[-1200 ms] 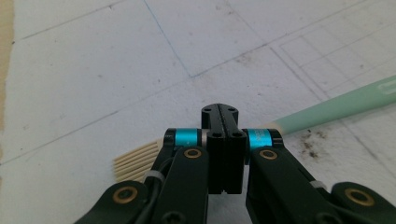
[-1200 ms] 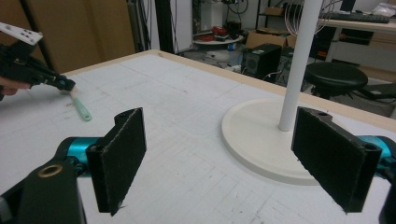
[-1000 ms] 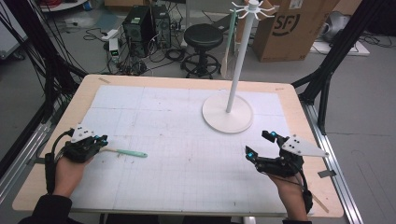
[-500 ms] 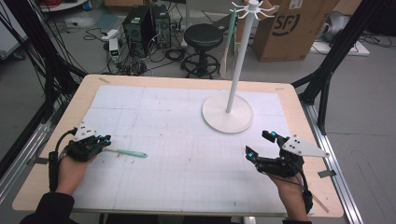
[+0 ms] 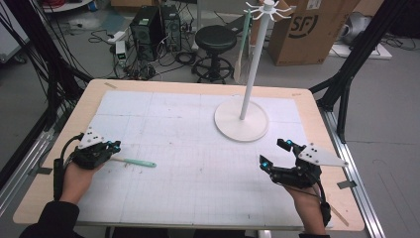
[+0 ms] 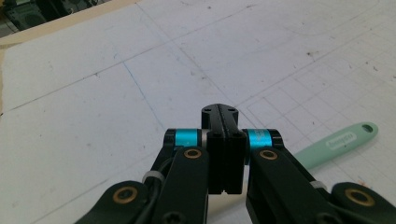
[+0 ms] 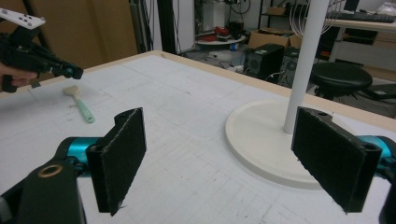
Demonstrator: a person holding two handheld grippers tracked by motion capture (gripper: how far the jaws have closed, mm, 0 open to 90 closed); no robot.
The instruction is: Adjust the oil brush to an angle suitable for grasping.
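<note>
Item, green-handled brush (image 5: 133, 162): lies flat on the white gridded mat (image 5: 198, 148), left half, its head end just beside the left gripper (image 5: 117, 147). The right gripper view alone shows the pale bristle head (image 7: 71, 91); the left gripper view shows the handle's hanging hole (image 6: 367, 128). Left gripper: jaws pressed together, nothing between them, above the brush's head end. Right gripper (image 5: 274, 152): jaws wide apart, empty, near the white stand's round base (image 5: 233, 124), well apart from the brush.

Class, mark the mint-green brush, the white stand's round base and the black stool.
mint-green plastic brush (image 5: 133, 162), high view, on its handle.
white stand's round flat base (image 5: 229, 124), high view, on its left part.
black round stool (image 5: 215, 36), high view, on its seat.
</note>
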